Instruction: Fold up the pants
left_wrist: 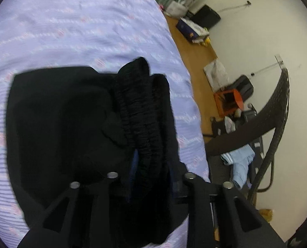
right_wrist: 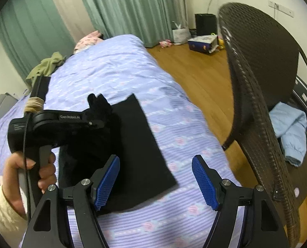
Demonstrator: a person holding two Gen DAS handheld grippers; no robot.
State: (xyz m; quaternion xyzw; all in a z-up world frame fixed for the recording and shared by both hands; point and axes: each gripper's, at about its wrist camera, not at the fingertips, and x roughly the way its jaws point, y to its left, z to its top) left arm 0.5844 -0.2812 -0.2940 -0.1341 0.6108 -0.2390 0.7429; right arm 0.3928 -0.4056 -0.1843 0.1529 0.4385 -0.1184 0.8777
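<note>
Black pants (left_wrist: pixel 70 119) are lying folded on the purple striped bedspread (left_wrist: pixel 70 20), filling the centre to 9 o'clock of the left wrist view. The gathered elastic waistband (left_wrist: pixel 141 111) is bunching up from 12 down to 6 o'clock, running straight between the left gripper (left_wrist: pixel 149 177) fingers. The pad faces are hidden by the dark cloth, so I cannot tell whether the left gripper is clamping the waistband or just slack around it. My guess is it is sitting there to drag or carry the waist end over for the next fold.

In the right wrist view the right gripper (right_wrist: pixel 155 181) is hanging released at 6 o'clock, its blue pads (right_wrist: pixel 205 184) spread wide with only bedspread between them and nothing grasped. It is likely waiting to the side so the fold stays undisturbed. The flat rectangular pants panel (right_wrist: pixel 141 144) is lying at centre. A person's hand (right_wrist: pixel 29 177) in a cream sleeve (right_wrist: pixel 0 210) is gripping the left tool's handle at 8 o'clock. A wicker chair (right_wrist: pixel 257 82) is standing at 3 o'clock with light blue clothing (right_wrist: pixel 290 136) on its seat. An olive garment (right_wrist: pixel 48 66) is lying at 10 o'clock on the bed.

The fold looks well along, judging by the compact shape.
</note>
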